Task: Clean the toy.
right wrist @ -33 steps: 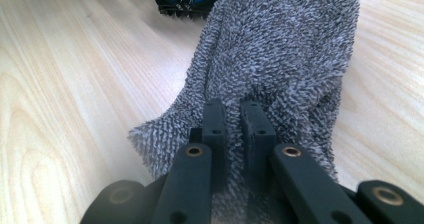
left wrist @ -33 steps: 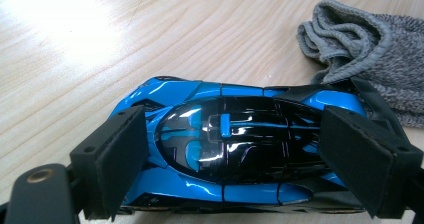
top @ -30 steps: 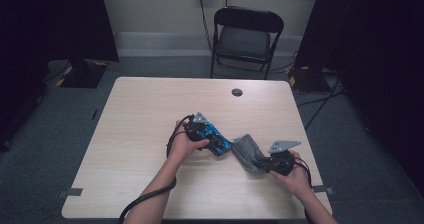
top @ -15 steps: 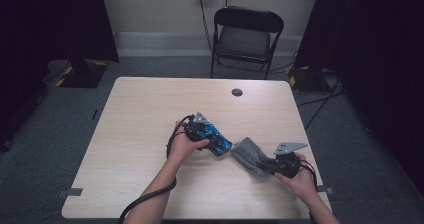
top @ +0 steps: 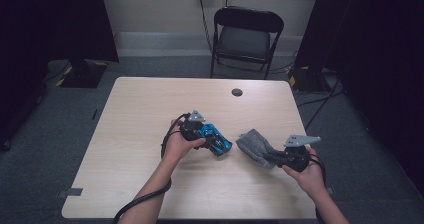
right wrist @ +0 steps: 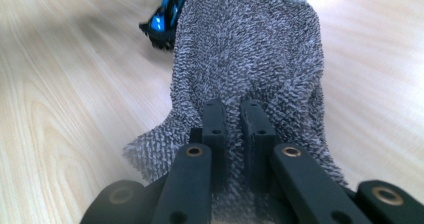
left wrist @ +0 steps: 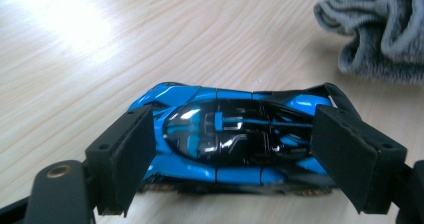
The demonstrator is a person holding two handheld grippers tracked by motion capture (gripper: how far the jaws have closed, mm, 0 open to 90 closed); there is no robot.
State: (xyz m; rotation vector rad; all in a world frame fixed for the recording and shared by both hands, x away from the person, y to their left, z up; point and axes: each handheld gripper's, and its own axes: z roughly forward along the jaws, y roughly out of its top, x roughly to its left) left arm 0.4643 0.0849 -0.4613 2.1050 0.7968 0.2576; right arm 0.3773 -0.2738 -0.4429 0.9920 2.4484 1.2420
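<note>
**Car braced, cloth lifted clear**

High view: the left gripper (top: 216, 143) straddles the blue toy car (top: 218, 140) mid-table, nose angled near-right; the right gripper (top: 272, 157) pinches the grey cloth (top: 252, 142) just right of it. Wiping looks unfinished.

Left gripper view: the jaws have just been closing around the car's ends, its long axis spanning them.

Right gripper view: the jaws are clamped on the towel.

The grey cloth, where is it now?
In the high view the grey cloth hangs in the right gripper, right of the blue toy car.
</note>
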